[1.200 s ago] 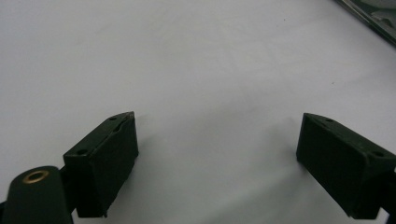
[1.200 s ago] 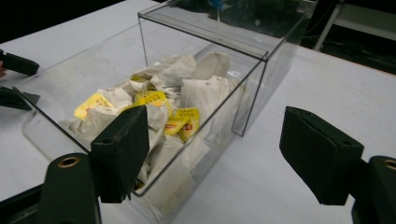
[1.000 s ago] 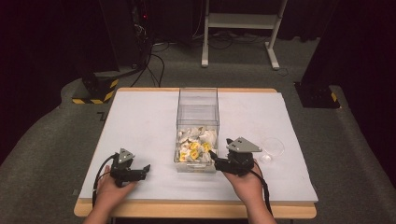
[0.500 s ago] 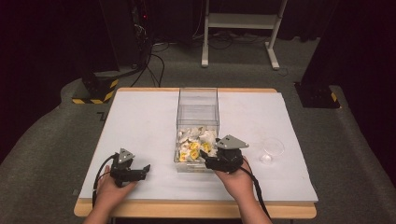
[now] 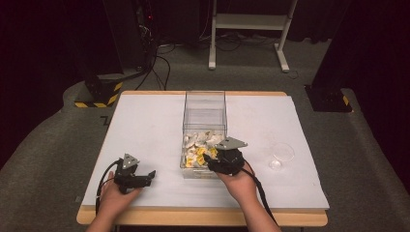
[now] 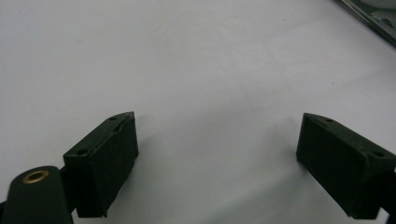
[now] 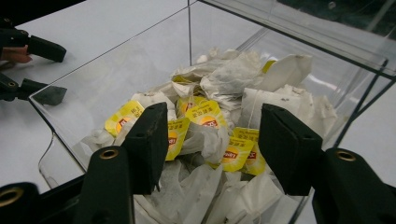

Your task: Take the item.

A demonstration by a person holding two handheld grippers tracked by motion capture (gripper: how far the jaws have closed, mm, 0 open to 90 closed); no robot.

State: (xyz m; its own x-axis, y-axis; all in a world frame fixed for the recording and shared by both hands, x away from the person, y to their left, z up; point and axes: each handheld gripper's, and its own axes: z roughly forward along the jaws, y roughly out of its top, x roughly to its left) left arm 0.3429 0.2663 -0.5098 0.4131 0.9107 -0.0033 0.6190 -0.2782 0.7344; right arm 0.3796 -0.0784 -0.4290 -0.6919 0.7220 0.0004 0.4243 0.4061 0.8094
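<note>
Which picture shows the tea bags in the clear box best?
The right gripper view: the tea bags lie close below the open right gripper, yellow tags plain. The high view shows them small; the left gripper view shows bare table.

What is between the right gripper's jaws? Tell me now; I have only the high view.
Observer: Nothing is gripped. The right gripper has its jaws open over the tea bags in the clear box.
Operator: Describe the bags under it.
Observer: White paper bags in a loose pile, several with yellow tags bearing a red mark.
Operator: Now report the left gripper.
Observer: The left gripper has its jaws wide open over the bare white table, with nothing between them.
</note>
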